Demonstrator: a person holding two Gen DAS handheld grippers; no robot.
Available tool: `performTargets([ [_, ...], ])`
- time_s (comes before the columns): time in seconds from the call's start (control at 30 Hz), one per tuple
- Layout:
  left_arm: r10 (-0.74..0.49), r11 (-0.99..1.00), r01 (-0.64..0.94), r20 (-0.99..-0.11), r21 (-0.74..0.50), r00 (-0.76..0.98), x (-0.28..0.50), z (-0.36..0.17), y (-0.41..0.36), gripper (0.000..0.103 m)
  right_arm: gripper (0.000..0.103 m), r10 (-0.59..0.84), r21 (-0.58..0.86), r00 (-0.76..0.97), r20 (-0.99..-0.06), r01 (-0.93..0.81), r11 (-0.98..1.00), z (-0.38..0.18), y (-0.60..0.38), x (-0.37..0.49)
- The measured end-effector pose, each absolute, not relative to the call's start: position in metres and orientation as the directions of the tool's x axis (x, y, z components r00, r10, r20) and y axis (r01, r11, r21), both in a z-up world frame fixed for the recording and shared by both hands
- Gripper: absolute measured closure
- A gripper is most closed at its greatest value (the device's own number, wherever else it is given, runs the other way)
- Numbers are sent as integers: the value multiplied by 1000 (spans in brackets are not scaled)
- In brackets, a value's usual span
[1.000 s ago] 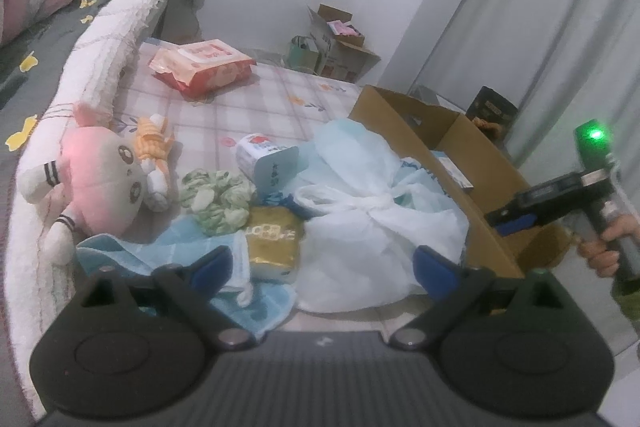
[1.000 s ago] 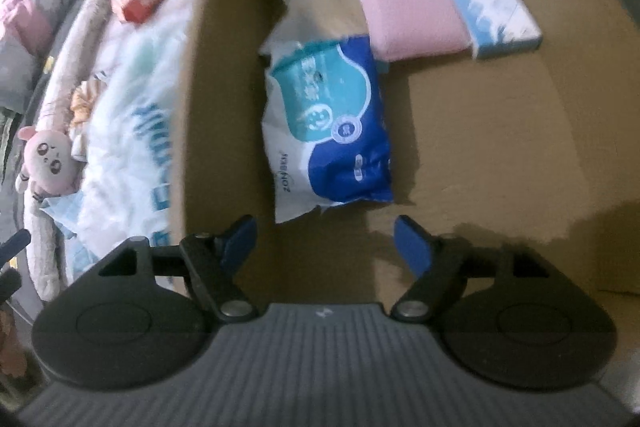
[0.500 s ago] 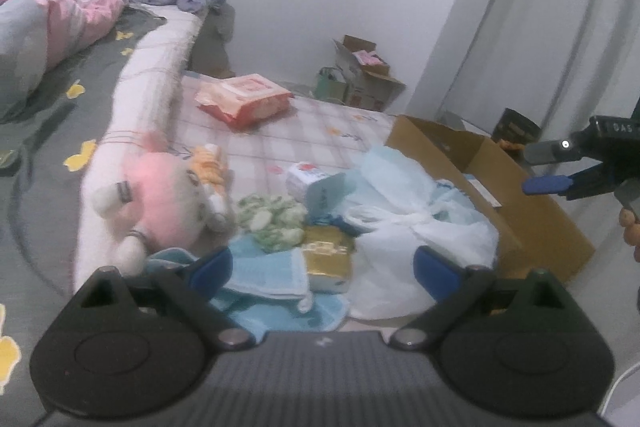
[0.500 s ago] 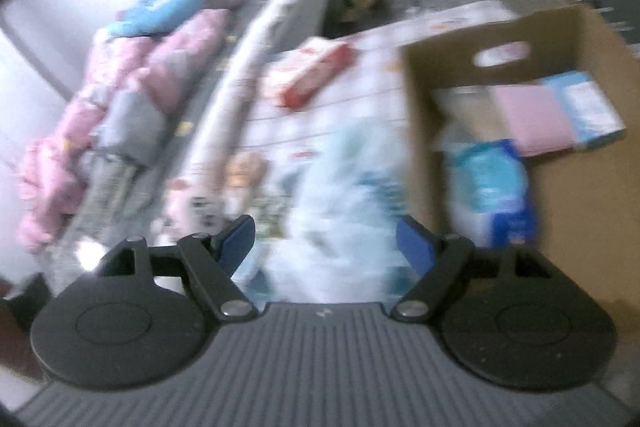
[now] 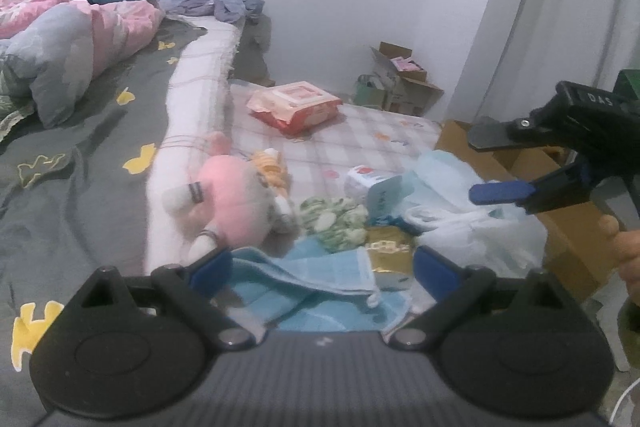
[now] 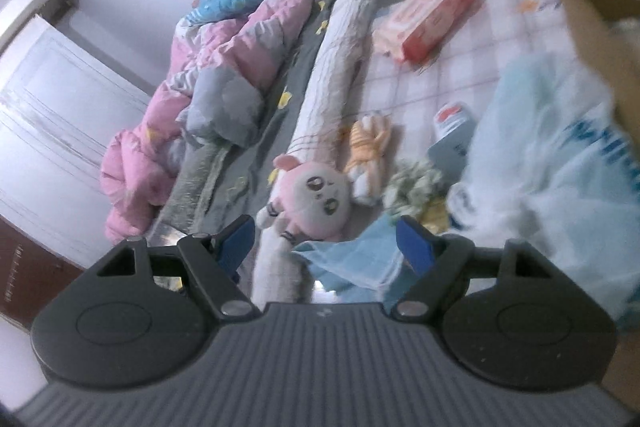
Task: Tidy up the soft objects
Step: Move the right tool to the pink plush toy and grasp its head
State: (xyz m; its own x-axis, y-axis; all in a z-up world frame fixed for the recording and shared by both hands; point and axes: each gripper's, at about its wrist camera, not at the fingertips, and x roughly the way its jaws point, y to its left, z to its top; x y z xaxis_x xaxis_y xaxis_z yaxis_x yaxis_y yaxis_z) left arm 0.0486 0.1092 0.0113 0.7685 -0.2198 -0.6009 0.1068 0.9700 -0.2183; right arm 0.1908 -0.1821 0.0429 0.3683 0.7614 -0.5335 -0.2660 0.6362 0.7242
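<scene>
Between and just beyond my right tongs (image 6: 325,241), spread wide and empty, lies the pink plush (image 6: 316,197), untouched.

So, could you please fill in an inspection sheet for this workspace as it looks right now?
Surface: checked mat beside the bed, crowded near the camera.
Job's things: pink plush, orange striped toy, green scrunchie, blue towel, white plastic bag, red tissue pack; cardboard box at the right.
Clutter: small carton, gold packet.
Grippers: left gripper open, empty; right gripper open, empty.
Cables: nothing seen.
Surroundings: bed with pink quilt, boxes by the wall, curtain.
</scene>
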Motion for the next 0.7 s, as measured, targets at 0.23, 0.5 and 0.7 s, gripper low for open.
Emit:
performTargets([
  [0.23,-201,974,93,-609,-204,767,56,5,114,5,25,800,777,309,-515,-226,587,16,-153,200],
  [0.5,-117,992,71,-600,-100,791,88,7,116,10,24,838,832,238,-491,-158,532,-13,-105,236],
  [0.7,-85,993,116,-607,12,790,122,6,119,13,22,855,871,177,-488,39,489,-53,-73,277],
])
